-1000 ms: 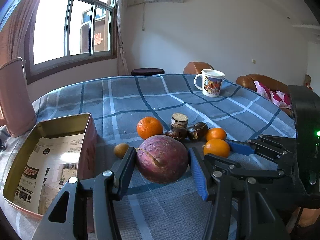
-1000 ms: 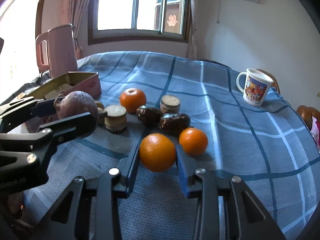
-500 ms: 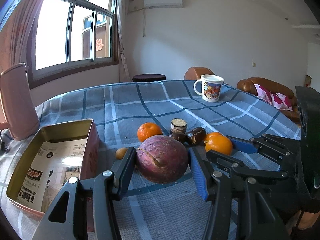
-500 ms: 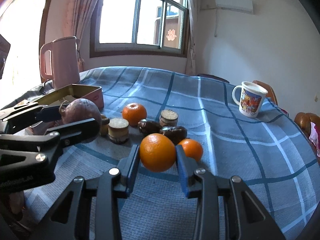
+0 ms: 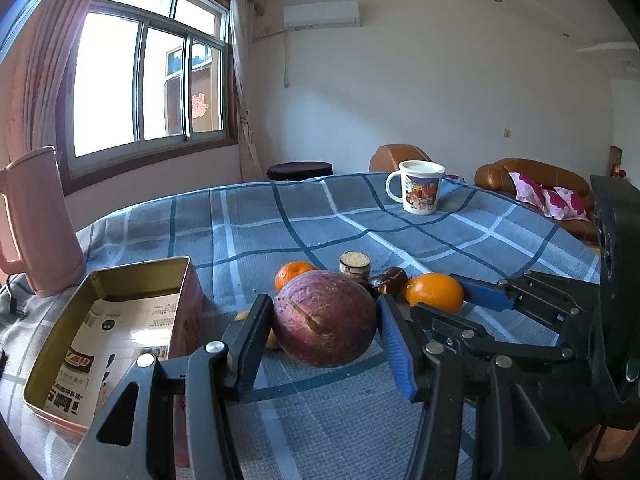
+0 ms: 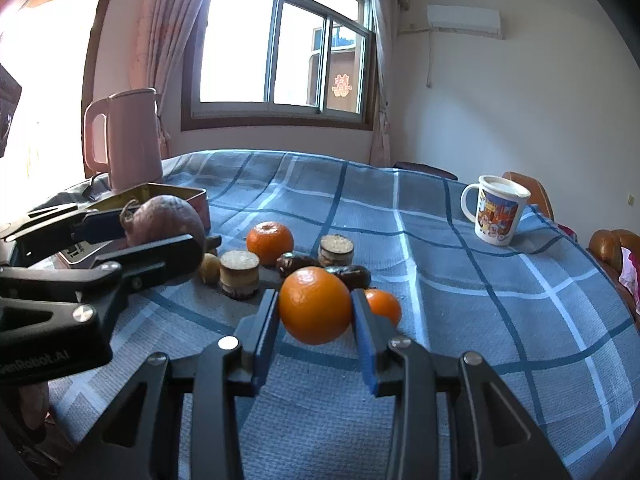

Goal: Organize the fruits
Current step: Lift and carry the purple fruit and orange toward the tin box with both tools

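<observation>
My left gripper (image 5: 322,320) is shut on a large purple fruit (image 5: 324,317) with a split skin, held above the blue checked cloth. The right gripper (image 6: 315,312) is shut on an orange (image 6: 315,305), also lifted off the cloth. In the right wrist view the left gripper (image 6: 132,226) and its purple fruit (image 6: 166,216) show at the left. In the left wrist view the right gripper (image 5: 448,300) carries its orange (image 5: 435,291). An open gold tin (image 5: 108,320) lies to the left. Two more oranges (image 6: 269,242) (image 6: 383,306), dark fruits (image 6: 348,276) and cut round pieces (image 6: 240,274) lie on the cloth.
A pink jug (image 6: 128,138) stands behind the tin (image 6: 176,194). A printed mug (image 6: 496,210) stands far right on the table (image 6: 480,320). Brown chairs (image 5: 532,184) and a dark stool (image 5: 300,170) stand beyond the table's far edge.
Both grippers have risen and tilted upward with their fruit; the fruits left on the cloth sit lower behind them. Both grips are unchanged.
</observation>
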